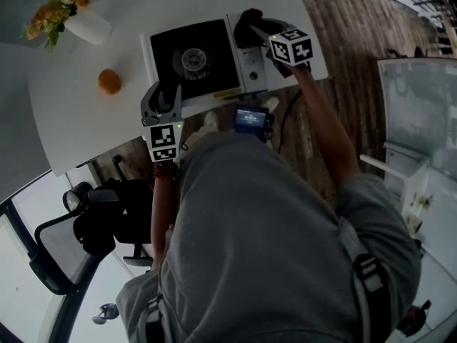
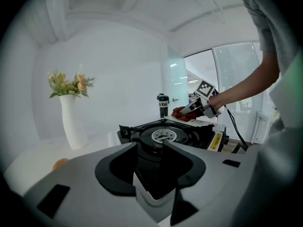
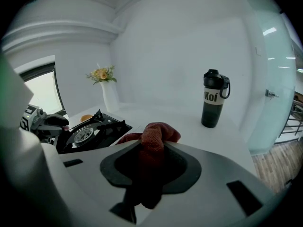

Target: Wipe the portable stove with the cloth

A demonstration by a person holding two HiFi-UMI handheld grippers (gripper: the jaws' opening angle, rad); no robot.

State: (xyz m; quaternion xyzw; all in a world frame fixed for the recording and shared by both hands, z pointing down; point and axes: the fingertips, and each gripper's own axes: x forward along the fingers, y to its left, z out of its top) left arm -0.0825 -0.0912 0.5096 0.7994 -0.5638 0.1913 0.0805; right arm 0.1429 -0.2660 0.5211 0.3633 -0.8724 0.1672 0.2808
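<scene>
Right gripper view shows your right gripper (image 3: 151, 148) pinching the cloth (image 3: 158, 131), yet your left gripper (image 2: 150, 148) stands spread and empty, so the stove (image 1: 214, 77) may slide.

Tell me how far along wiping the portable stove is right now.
Done: the cloth is picked up, clamped in the jaws of the right gripper. In hand: it sits on the light side panel at the far right of the stove, so wiping looks begun there. Left: the black burner top, as far as I can tell; no wiped streaks show. The left gripper hovers open and empty at the near edge.
</scene>
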